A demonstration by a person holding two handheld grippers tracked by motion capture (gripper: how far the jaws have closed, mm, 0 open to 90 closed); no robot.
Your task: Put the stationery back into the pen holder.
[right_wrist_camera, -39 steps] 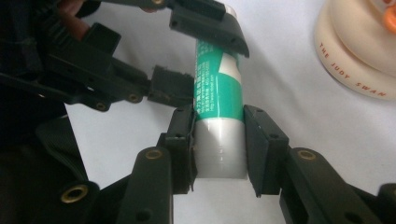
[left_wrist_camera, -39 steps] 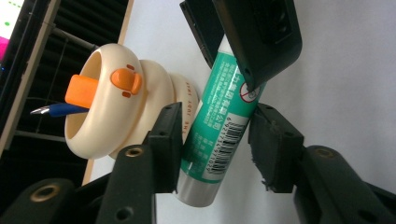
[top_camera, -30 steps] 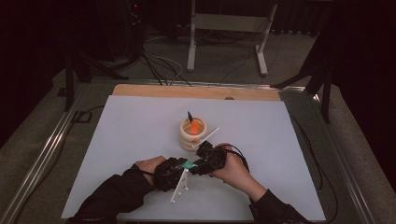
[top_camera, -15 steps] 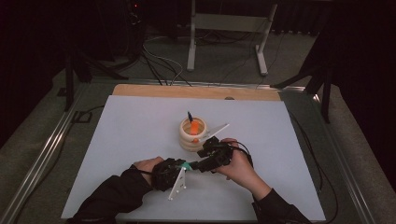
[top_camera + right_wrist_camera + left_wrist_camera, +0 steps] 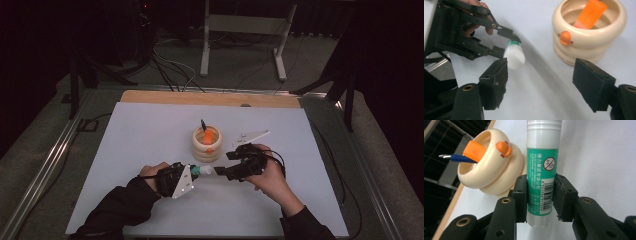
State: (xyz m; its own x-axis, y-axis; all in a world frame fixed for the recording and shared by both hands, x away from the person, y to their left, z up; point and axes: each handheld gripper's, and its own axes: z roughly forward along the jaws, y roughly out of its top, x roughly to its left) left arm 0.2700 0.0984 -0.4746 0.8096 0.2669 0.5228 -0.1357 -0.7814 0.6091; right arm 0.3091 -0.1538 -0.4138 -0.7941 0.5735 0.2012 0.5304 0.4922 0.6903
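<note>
My left tool (image 5: 540, 197) clamped on green glue stick (image 5: 541, 173), lower centre of frame, cap end toward right tool (image 5: 223, 171). My right tool wide, jaws just opening, nothing between pads. Cream duck-shaped holder (image 5: 206, 143) just above, mid-frame on white desk (image 5: 150, 125), orange item (image 5: 207, 137) and blue pen (image 5: 203, 123) inside.

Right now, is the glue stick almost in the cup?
Not yet. An orange thing and a blue pen already stand in the cup. The left hand-held gripper clamps the glue stick; the right hand-held gripper has just been opening, nothing between its jaws. Still left: dropping the stick in.
</note>
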